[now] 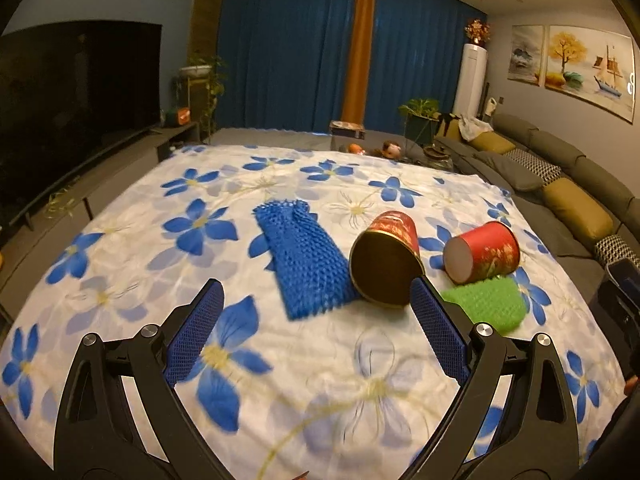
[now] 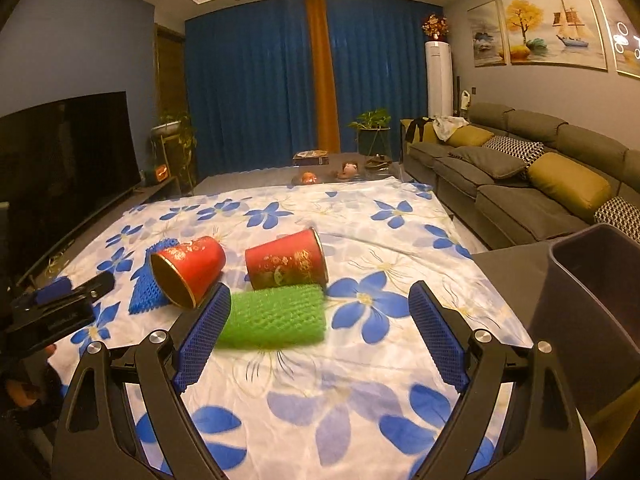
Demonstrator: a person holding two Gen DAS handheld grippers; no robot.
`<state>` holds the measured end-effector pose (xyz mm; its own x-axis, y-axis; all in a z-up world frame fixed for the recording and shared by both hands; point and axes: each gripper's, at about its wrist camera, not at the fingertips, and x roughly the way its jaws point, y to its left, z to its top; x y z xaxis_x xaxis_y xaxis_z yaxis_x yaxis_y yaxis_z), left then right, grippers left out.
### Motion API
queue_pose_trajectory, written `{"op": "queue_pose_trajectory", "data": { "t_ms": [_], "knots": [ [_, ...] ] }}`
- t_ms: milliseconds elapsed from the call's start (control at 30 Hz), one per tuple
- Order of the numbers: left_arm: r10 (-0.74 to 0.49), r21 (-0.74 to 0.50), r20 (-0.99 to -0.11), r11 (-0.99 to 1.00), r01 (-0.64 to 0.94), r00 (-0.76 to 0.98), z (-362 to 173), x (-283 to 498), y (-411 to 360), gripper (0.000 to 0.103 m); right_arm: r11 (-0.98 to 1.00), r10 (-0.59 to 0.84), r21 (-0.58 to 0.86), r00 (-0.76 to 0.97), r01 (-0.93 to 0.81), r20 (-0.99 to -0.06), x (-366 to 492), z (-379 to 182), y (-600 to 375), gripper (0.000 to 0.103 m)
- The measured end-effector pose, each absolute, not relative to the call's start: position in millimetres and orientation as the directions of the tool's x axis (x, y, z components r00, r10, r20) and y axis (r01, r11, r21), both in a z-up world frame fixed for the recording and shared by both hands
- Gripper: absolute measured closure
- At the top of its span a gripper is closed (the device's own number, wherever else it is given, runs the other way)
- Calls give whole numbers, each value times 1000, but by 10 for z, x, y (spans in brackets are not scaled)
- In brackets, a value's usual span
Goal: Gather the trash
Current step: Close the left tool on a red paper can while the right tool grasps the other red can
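On the flowered cloth (image 1: pixel 120 264) seen from the left wrist, the left gripper (image 1: pixel 316 300) hovers with its jaws spread wide and nothing between them. Just past its right finger lies a red cup (image 1: pixel 394 248) on its side, dark open mouth turned toward the camera. Touching that cup on its left is a blue mesh sleeve (image 1: pixel 308 256), stretched lengthwise toward the far edge of the cloth. To the right lies a second red cup (image 1: pixel 484 252), also tipped over, its pale base facing the camera. A green mesh sleeve (image 1: pixel 488 300) lies just in front of that cup, partly hidden by the gripper's right finger. All four pieces sit near the middle of the cloth, toward its right side. A grey sofa (image 1: pixel 560 184) runs along the right edge.

From the right wrist, the right gripper (image 2: pixel 320 304) is likewise wide open and empty. The green mesh sleeve (image 2: pixel 276 316) lies just beyond its left finger, whose tip overlaps the sleeve's near end; contact cannot be told. Behind it the second red cup (image 2: pixel 286 264) touches the sleeve's far side. The first red cup (image 2: pixel 188 272) lies to the left, resting on the blue mesh sleeve (image 2: pixel 148 292). The left gripper (image 2: pixel 60 300) shows at the left edge. A dark bin (image 2: pixel 592 312) stands beside the cloth's right edge.
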<state>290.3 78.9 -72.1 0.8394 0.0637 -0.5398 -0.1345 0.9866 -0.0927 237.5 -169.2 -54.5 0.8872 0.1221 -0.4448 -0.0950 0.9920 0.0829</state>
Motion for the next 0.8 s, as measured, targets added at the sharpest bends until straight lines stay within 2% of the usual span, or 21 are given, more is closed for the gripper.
{"op": "queue_pose_trajectory", "data": {
  "t_ms": [200,400,433,500,667,800],
  "knots": [
    [43,-64,-600,993,-101,799,-909,3299,755,24,991,133,80,875,-107,-465,2736,-605,-1527,6],
    [19,-60,-644,995,-75,765,-1004,3602,740,46,992,121,34,857,-120,-501,3059,-707,-1343,6],
    [11,-67,-649,995,-72,760,-1012,3637,747,53,992,123,32,853,-124,-507,3102,-728,-1325,6],
    [-20,-97,-659,994,-58,752,-1024,3710,762,56,993,114,23,845,-120,-523,3207,-764,-1293,6],
    [-80,-151,-665,988,-30,742,-1054,3796,793,78,991,108,-1,828,-130,-550,3412,-853,-1204,6],
    [-108,-176,-671,984,-17,733,-1085,3855,798,90,992,92,-20,817,-126,-569,3534,-907,-1155,6]
  ]
}}
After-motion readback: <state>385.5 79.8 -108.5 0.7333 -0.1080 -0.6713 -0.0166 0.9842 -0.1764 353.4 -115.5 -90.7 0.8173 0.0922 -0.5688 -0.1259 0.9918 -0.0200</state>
